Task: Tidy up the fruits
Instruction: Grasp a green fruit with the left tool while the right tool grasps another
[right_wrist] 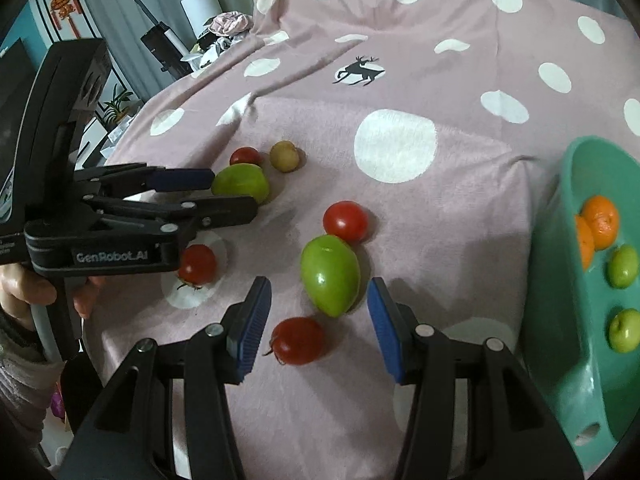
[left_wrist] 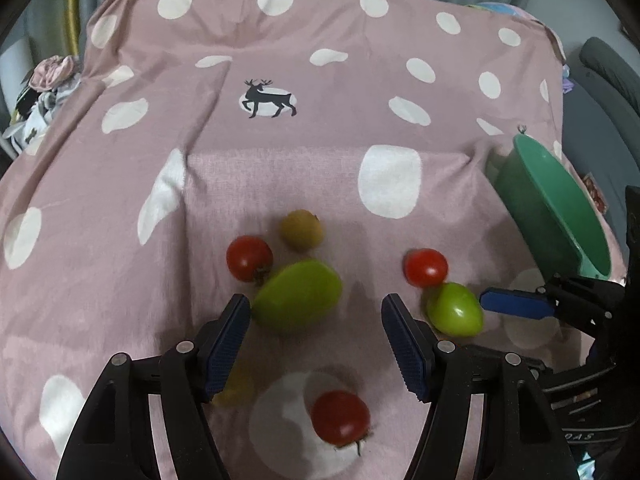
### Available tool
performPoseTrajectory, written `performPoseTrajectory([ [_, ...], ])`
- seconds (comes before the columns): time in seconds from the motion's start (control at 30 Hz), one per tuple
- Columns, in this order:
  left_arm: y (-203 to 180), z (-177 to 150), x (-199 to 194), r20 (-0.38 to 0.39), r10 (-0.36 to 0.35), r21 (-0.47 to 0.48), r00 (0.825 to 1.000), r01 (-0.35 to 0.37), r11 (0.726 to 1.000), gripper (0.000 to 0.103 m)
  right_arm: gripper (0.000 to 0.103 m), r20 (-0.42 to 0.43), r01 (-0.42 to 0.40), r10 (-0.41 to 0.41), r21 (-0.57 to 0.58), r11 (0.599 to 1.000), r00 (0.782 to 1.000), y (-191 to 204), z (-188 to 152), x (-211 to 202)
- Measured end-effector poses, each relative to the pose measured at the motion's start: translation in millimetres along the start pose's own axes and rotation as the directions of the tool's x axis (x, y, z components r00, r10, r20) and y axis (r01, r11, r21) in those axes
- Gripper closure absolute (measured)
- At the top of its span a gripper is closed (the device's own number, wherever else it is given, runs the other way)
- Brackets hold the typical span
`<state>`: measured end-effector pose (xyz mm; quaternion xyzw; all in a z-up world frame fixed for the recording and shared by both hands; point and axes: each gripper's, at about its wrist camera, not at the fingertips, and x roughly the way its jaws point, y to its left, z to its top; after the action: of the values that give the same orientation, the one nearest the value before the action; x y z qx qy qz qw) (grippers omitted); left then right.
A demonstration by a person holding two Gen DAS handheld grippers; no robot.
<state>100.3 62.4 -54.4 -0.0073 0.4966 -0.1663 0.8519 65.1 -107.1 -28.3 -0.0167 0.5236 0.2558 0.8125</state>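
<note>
Loose fruit lies on a pink dotted cloth [left_wrist: 280, 168]. My left gripper [left_wrist: 316, 344] is open, just short of a large green fruit [left_wrist: 298, 296]; it also shows in the right wrist view [right_wrist: 228, 196]. Red tomatoes [left_wrist: 249, 258] [left_wrist: 426, 267] [left_wrist: 340, 417] and a yellowish fruit [left_wrist: 301, 230] lie around it. My right gripper [right_wrist: 318, 328] is open and empty, with a green fruit [right_wrist: 331, 275] and a red tomato [right_wrist: 298, 341] between its fingers. A teal bowl [right_wrist: 560, 272] at the right holds oranges [right_wrist: 600, 222] and small green fruits [right_wrist: 624, 266].
The cloth drapes over the table edges on all sides. Clutter, a white appliance [right_wrist: 200, 4] and a plant [right_wrist: 118, 102] stand beyond the far left edge. A grey chair [left_wrist: 612, 80] stands at the right. A hand [right_wrist: 24, 284] holds the left gripper.
</note>
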Motion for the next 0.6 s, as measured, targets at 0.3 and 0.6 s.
performPoseTrajectory([
  [0.3,-3.1,7.7,8.1,-0.023,0.002,0.058,1.0,-0.001,0.998,0.04,0.056,-0.032,-0.016,0.016,0.001,1.0,0.999,-2.7,1.5,10.6],
  [0.6,-8.6,5.2,26.8,-0.056,0.062,0.088,0.996,-0.057,0.995,0.057,0.063,-0.04,-0.017,0.017,-0.003,1.0,0.999,-5.0,4.9,17.3],
])
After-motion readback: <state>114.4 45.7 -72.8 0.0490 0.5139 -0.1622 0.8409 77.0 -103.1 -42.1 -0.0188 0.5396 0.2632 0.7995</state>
